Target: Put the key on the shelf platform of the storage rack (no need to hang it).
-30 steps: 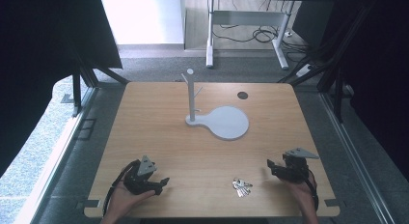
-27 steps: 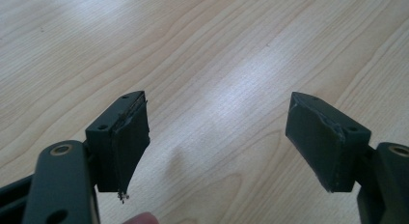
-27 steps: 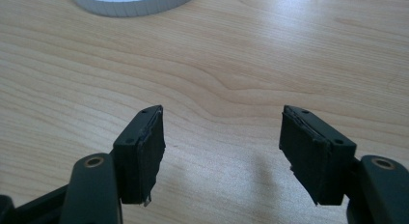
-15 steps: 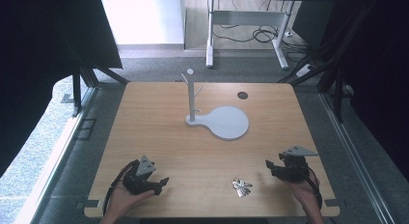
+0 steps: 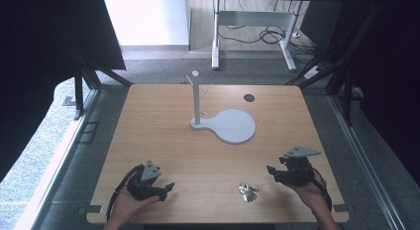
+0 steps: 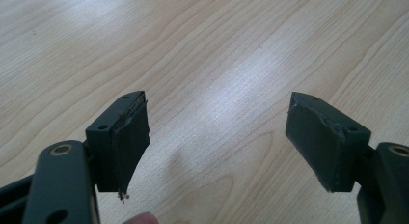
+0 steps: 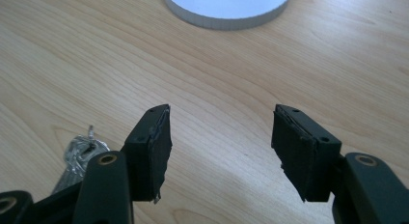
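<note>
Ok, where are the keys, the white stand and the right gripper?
keys [image 5: 248, 192], high view, middle of the bunch.
white stand [image 5: 236, 126], high view, its round base.
right gripper [image 7: 219, 147], right gripper view, between its open jaws.

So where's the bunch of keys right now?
In the high view the bunch of keys lies on the table near its front edge, just left of the right gripper and apart from it.

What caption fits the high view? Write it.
Open left gripper and right gripper flank keys before a stand.
</note>
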`<state>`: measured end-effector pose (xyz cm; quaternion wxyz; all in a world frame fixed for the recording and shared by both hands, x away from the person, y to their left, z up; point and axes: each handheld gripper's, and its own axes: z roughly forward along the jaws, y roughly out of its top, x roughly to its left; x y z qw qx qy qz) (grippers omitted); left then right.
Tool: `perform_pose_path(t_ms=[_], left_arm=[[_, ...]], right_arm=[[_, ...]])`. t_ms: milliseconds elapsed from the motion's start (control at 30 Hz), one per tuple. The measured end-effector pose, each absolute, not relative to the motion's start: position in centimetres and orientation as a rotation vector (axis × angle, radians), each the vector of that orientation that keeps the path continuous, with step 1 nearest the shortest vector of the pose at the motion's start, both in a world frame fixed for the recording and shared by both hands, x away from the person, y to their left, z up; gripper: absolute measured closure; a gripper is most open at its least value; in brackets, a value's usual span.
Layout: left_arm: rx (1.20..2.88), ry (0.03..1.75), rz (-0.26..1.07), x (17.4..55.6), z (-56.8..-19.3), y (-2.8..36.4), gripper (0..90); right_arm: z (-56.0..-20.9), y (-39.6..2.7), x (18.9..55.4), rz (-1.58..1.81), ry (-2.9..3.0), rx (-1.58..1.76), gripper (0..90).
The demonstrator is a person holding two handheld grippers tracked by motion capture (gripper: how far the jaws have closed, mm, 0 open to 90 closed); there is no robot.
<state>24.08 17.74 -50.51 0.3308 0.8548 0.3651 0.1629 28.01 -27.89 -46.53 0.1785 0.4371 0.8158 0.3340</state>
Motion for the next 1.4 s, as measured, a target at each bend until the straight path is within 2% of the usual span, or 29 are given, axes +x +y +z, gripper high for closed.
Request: perform_pose_path(t_ms=[467,1400], left_arm=[[2.233,0.954,0.424,24.1,-50.5,17.8,23.7],[2.234,0.951,0.422,24.0,-50.5,17.8,23.7]], right_arm=[[-45.6,-25.8,28.3,0.927,2.413,1.146,44.3],[-46.3,-23.1,28.7,0.877,2.577,1.085,47.7]])
